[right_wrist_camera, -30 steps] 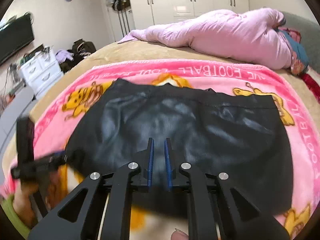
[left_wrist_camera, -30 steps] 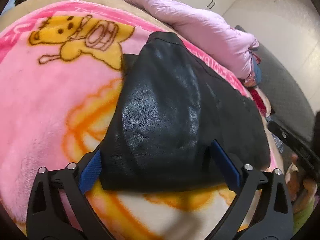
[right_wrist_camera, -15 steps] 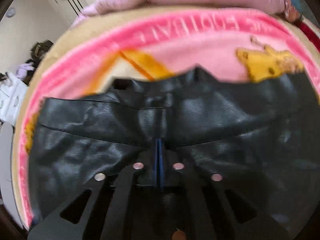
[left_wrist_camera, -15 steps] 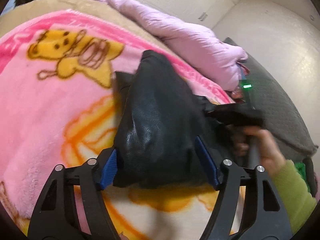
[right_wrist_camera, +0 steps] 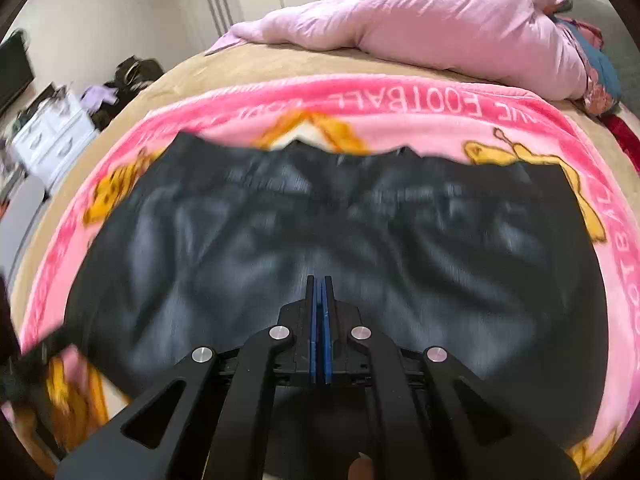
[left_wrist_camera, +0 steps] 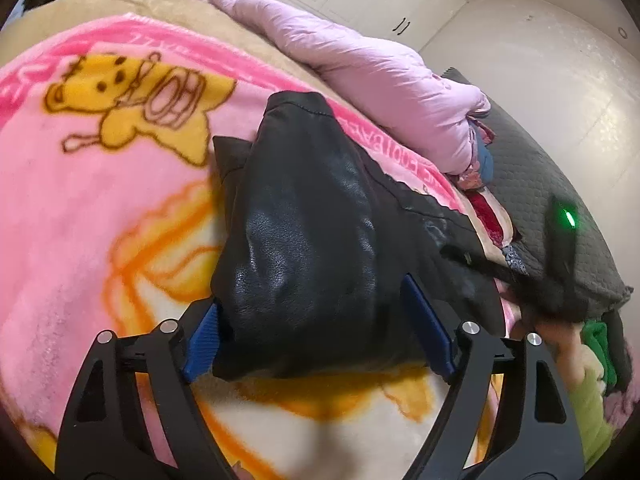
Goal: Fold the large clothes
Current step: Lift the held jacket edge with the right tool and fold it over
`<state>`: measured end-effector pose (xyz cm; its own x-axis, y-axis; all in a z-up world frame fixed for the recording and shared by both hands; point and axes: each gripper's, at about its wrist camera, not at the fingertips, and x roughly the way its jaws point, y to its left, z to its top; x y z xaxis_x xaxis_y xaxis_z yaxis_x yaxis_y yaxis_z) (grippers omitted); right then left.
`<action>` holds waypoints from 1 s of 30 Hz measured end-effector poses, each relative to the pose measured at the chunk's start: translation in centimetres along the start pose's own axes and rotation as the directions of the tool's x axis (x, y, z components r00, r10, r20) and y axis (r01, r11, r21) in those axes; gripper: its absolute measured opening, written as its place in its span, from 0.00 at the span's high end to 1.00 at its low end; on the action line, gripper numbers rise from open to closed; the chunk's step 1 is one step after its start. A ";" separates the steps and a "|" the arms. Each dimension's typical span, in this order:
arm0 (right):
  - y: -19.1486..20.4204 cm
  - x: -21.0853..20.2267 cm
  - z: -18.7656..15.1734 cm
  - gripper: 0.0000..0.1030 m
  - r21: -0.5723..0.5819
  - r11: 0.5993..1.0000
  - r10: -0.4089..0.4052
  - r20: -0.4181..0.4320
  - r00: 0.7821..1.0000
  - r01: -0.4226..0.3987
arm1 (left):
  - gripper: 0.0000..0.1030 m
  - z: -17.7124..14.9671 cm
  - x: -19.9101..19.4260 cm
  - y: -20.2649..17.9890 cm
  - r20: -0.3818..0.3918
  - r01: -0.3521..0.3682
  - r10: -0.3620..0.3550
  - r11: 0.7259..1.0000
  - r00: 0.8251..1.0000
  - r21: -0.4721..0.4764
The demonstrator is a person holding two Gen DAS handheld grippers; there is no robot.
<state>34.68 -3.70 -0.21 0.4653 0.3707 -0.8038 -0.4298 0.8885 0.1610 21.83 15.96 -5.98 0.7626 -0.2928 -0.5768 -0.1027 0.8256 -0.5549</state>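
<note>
The jaws of the left gripper [left_wrist_camera: 316,332] stand wide either side of the folded end of the black leather garment [left_wrist_camera: 304,248] and are opening, the bundle between them but seemingly no longer pinched. The right gripper [right_wrist_camera: 319,292] has its jaws clenched together; whether any fabric is caught there I cannot tell. The garment lies on the pink fleece blanket [left_wrist_camera: 80,208] on the bed, partly doubled over. The fold looks midway: next comes flattening and another fold. The leather is glossy, grained and stiff-creased; the blanket is plush.
</note>
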 end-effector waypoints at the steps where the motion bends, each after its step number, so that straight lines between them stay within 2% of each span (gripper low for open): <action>1: 0.0 -0.2 -0.7 0.98 0.000 1.000 0.011 -0.004 1.000 -0.011 | 0.28 0.0 -0.1 0.0 0.002 0.002 -0.002 1.000 1.000 -0.003; 5: -0.2 0.8 -3.6 0.97 0.032 0.999 0.029 -0.013 0.999 -0.029 | 0.24 0.0 0.2 0.0 -0.014 -0.005 0.005 1.000 1.000 -0.002; 8: -0.3 1.6 -4.1 0.97 0.065 0.997 0.037 -0.018 0.999 -0.036 | 0.24 -0.1 0.4 -0.1 -0.022 -0.018 0.018 1.000 1.000 0.003; 12: 0.5 2.7 -4.3 0.98 0.014 1.000 -0.018 -0.032 0.999 0.019 | 0.23 0.0 0.4 -0.1 -0.019 -0.012 0.012 1.000 1.000 0.008; 14: 0.8 2.2 -4.2 0.98 0.001 1.000 -0.026 -0.026 0.999 0.026 | 0.21 0.0 0.5 0.1 -0.026 -0.019 0.019 1.000 0.999 0.002; 20: 1.8 -2.8 -5.8 0.98 -0.026 0.999 0.039 0.007 0.999 -0.039 | 0.17 -0.2 1.5 1.2 -0.068 -0.070 0.068 0.997 0.995 -0.026; 23: 2.0 -2.5 -7.2 0.98 -0.021 0.999 0.044 -0.034 0.998 -0.045 | 0.14 -0.8 2.6 1.9 -0.092 -0.069 0.065 0.996 0.994 -0.049; 25: 2.0 -1.6 -7.9 0.98 -0.006 0.999 0.039 -0.050 0.998 -0.039 | 0.13 -1.1 2.9 1.6 -0.078 -0.053 0.050 0.998 0.996 -0.043; 27: 1.8 -1.0 -8.3 0.98 0.020 0.999 0.050 -0.041 0.998 -0.049 | 0.15 -1.3 2.8 0.9 -0.056 0.005 -0.007 0.999 0.998 -0.039; 29: 1.0 -0.9 -8.6 0.98 0.060 0.994 0.095 -0.028 0.995 -0.093 | 0.32 -1.3 2.4 -0.3 -0.026 -0.005 0.005 1.000 1.000 0.002; 30: 0.6 -1.1 -8.8 0.98 0.080 0.990 0.120 -0.027 0.992 -0.118 | 0.34 -1.1 2.3 -0.6 -0.018 -0.002 0.003 1.000 1.000 0.008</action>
<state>27.11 -5.93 -4.26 0.3894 0.4672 -0.7938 -0.4178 0.8576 0.2999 22.89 14.23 -7.63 0.7509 -0.2992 -0.5887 -0.0995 0.8301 -0.5487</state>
